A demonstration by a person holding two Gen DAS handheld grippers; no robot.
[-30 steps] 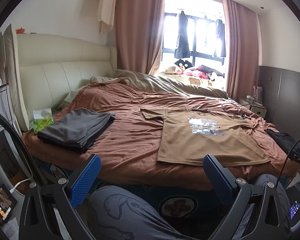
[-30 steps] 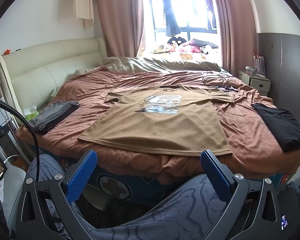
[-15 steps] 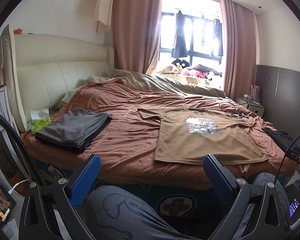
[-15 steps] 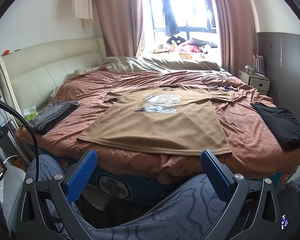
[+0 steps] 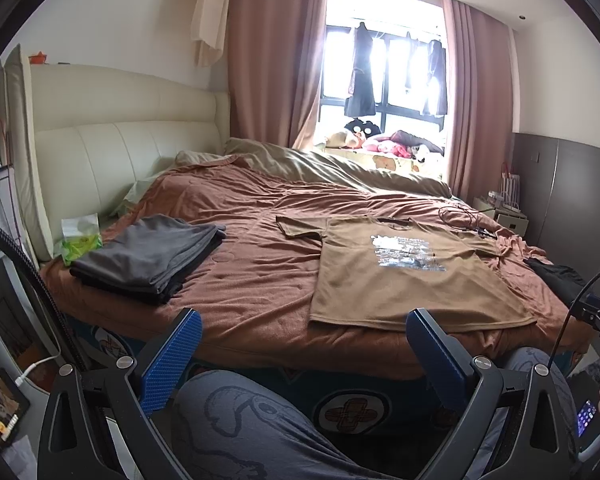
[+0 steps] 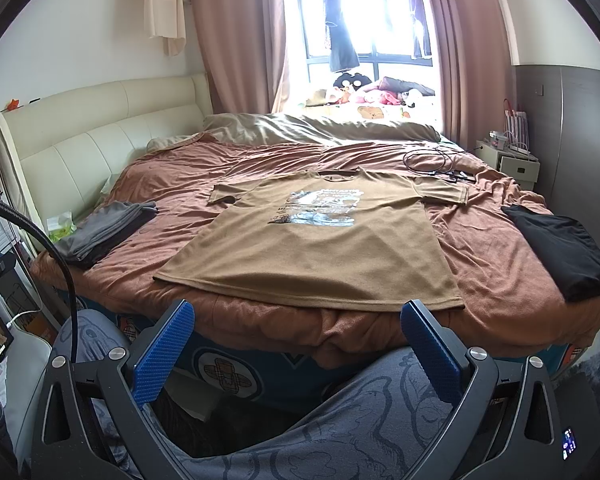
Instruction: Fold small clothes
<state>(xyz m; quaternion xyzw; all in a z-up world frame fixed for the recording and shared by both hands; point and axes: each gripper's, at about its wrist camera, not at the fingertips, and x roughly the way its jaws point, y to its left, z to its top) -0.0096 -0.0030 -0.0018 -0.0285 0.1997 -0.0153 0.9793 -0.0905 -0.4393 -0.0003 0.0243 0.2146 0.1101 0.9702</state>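
Holding both grippers low over my knees, short of the bed (image 6: 500, 312), I have nothing pinched: my left gripper (image 5: 300, 354) and right gripper (image 6: 296, 346) both stand spread wide. The tan T-shirt (image 6: 320, 248) lies flat, print up, hem at the near edge (laid out so I can reach it, I judge). Folded grey clothes (image 5: 148, 256) sit aside to its left, a black garment (image 6: 560, 256) to its right, keeping the middle free.

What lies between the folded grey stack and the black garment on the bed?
The tan T-shirt, spread flat with print up, between grey stack and black garment; the right wrist view shows it.
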